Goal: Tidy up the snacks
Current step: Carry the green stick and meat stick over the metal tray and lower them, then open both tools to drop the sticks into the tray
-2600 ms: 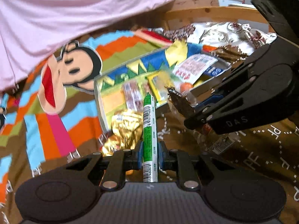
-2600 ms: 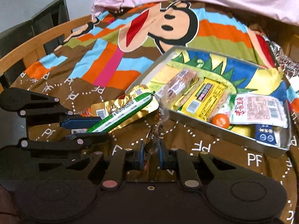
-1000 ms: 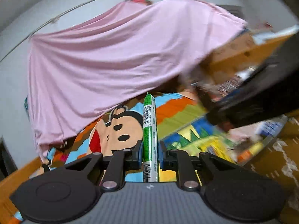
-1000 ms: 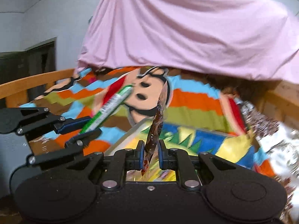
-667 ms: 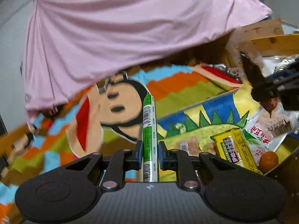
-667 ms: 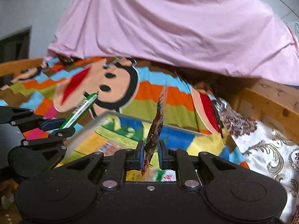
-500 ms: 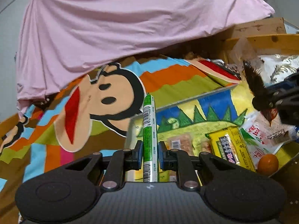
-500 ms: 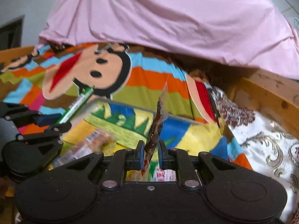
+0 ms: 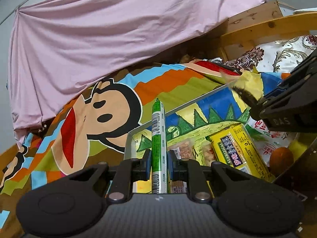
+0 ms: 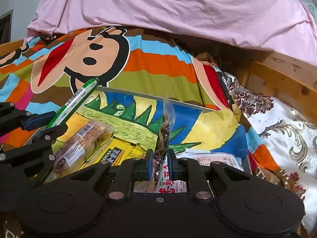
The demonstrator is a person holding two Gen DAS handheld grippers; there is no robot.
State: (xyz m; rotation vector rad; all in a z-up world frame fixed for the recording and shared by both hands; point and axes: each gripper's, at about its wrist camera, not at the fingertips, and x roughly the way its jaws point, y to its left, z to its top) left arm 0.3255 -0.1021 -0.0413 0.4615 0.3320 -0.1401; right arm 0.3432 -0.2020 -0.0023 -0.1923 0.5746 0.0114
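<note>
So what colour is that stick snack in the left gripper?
Green and white, with a barcode; the stick shows best in the left wrist view.

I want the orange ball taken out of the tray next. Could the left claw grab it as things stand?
Probably not: the left claw is shut on the green stick, so it must drop that before reaching the orange ball.

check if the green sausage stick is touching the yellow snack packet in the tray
Apart. The left wrist view shows the green sausage stick clamped in the left tool, with a strip of tray liner showing between it and the yellow snack packet.
</note>
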